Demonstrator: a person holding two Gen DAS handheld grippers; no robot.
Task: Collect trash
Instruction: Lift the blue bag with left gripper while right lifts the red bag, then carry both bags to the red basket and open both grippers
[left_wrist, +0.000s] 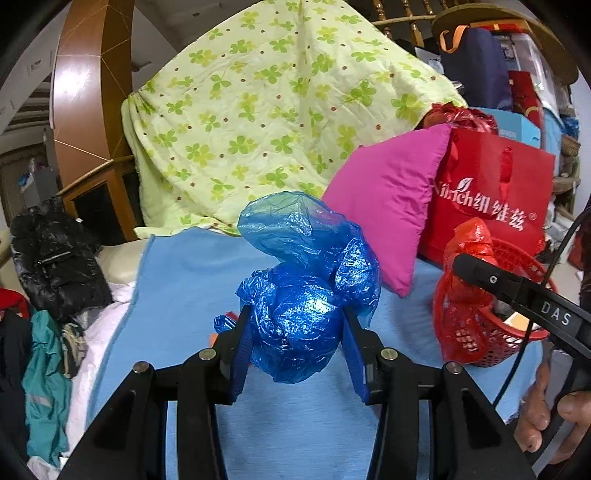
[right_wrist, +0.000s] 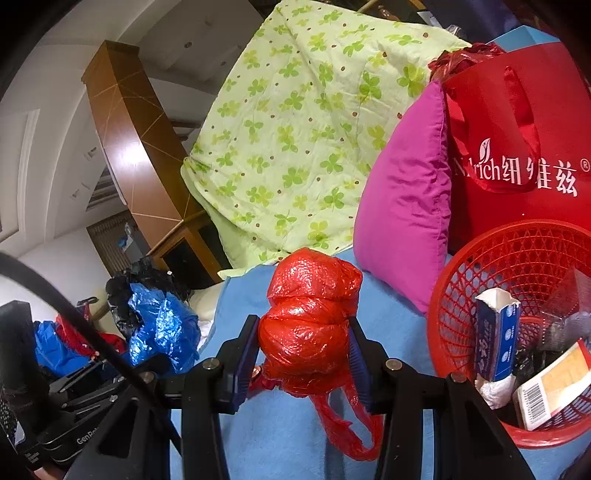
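Observation:
My left gripper (left_wrist: 295, 314) is shut on a crumpled blue plastic bag (left_wrist: 306, 284) and holds it above the light blue sheet (left_wrist: 192, 280). My right gripper (right_wrist: 303, 325) is shut on a crumpled red plastic bag (right_wrist: 310, 325), held just left of the red mesh basket (right_wrist: 476, 266). The basket holds a small blue box (right_wrist: 496, 339), a barcoded carton (right_wrist: 554, 387) and crumpled paper. In the left wrist view the red bag (left_wrist: 469, 258) hangs at the basket (left_wrist: 517, 339) rim, at the tip of the right gripper's body. The blue bag (right_wrist: 162, 328) shows at the left in the right wrist view.
A pink pillow (left_wrist: 391, 199), a red paper shopping bag (left_wrist: 495, 195) and a green clover quilt (left_wrist: 258, 118) stand behind the sheet. A black jacket (left_wrist: 55, 258) and a pile of clothes (left_wrist: 44, 369) lie to the left. A wooden pillar (left_wrist: 85, 110) rises at the back left.

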